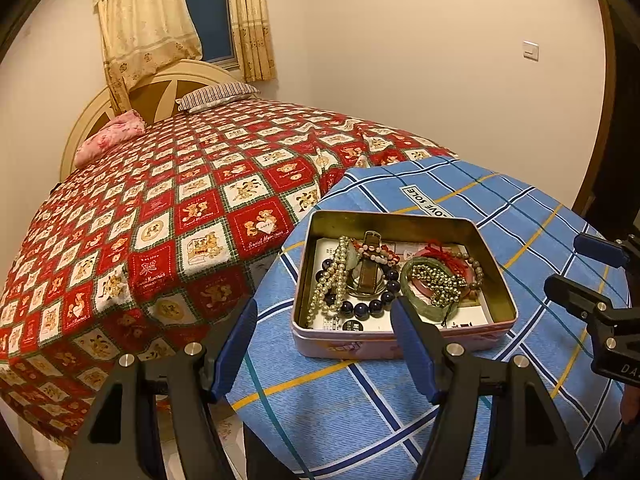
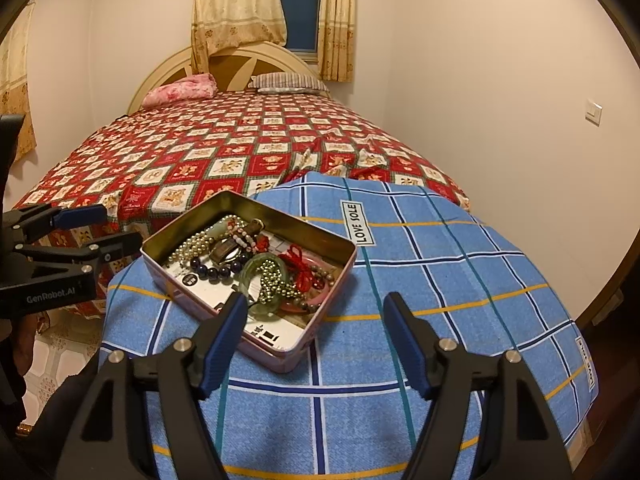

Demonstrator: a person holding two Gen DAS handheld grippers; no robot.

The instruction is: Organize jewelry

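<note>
An open pink tin box [image 1: 400, 342] stands on a blue plaid cloth [image 1: 340, 408]. It holds a pearl necklace [image 1: 332, 284], a dark blue bead bracelet [image 1: 368, 308], a brown-strap watch [image 1: 368, 268], a green jade bangle [image 1: 424, 304] and a red cord piece [image 1: 440, 254]. My left gripper [image 1: 324, 308] is open and empty, just before the box's near wall. My right gripper [image 2: 316, 304] is open and empty, near the box's right corner [image 2: 304, 344]. The right gripper also shows in the left wrist view [image 1: 580, 268], and the left in the right wrist view [image 2: 116, 224].
A bed with a red patchwork quilt [image 1: 180, 208] lies behind and left of the cloth-covered stand. Pillows [image 1: 216, 96] sit at the headboard. A wall [image 1: 440, 80] is on the right. Tiled floor [image 2: 60, 356] shows at lower left.
</note>
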